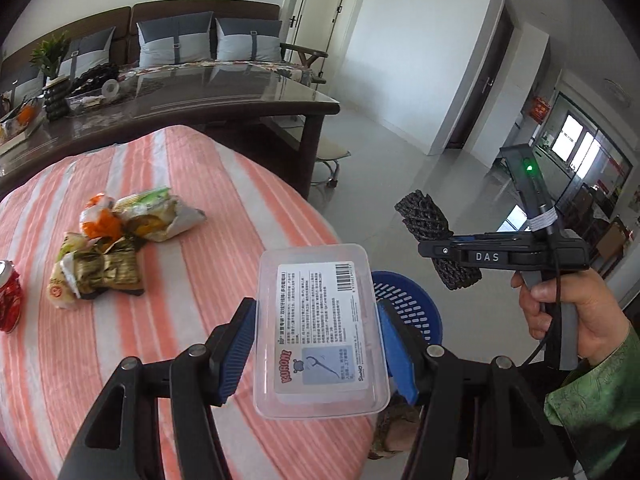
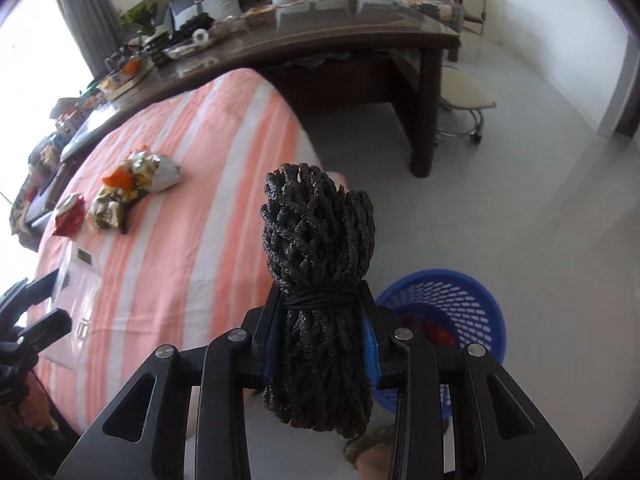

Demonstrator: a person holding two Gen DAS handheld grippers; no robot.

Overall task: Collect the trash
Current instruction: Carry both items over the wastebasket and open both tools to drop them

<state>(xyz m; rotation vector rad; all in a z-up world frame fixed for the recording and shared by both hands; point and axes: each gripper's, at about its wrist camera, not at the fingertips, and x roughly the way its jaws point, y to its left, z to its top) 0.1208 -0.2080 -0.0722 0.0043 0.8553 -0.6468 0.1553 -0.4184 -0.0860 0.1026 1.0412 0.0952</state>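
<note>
The left gripper (image 1: pixel 316 344) pinches a clear plastic box (image 1: pixel 320 328) between its blue pads (image 1: pixel 236 344), one pad on each long side; the box sits in the lower centre of the left wrist view, label facing the camera, over the near edge of the striped cloth (image 1: pixel 180 200) that covers the table. The right gripper (image 2: pixel 320 340) is clamped on a bundle of black netting (image 2: pixel 318 240), bound at its waist with a thin black cord; the bundle stands upright in the centre of the right wrist view and extends both above and below the fingers. In the left wrist view the same bundle (image 1: pixel 424 216) appears at middle right, held over the floor by the right gripper, with a hand (image 1: pixel 568 312) in a green sleeve (image 1: pixel 600 400) on the handle. A blue perforated basket (image 2: pixel 452 312) stands on the floor at lower right of the right wrist view, just beside the table edge, with red material visible inside. On the cloth, in the left of both views, lie a pile of crumpled wrappers (image 1: pixel 124 236) and a crushed red can (image 1: pixel 10 300), well apart from both grippers
</note>
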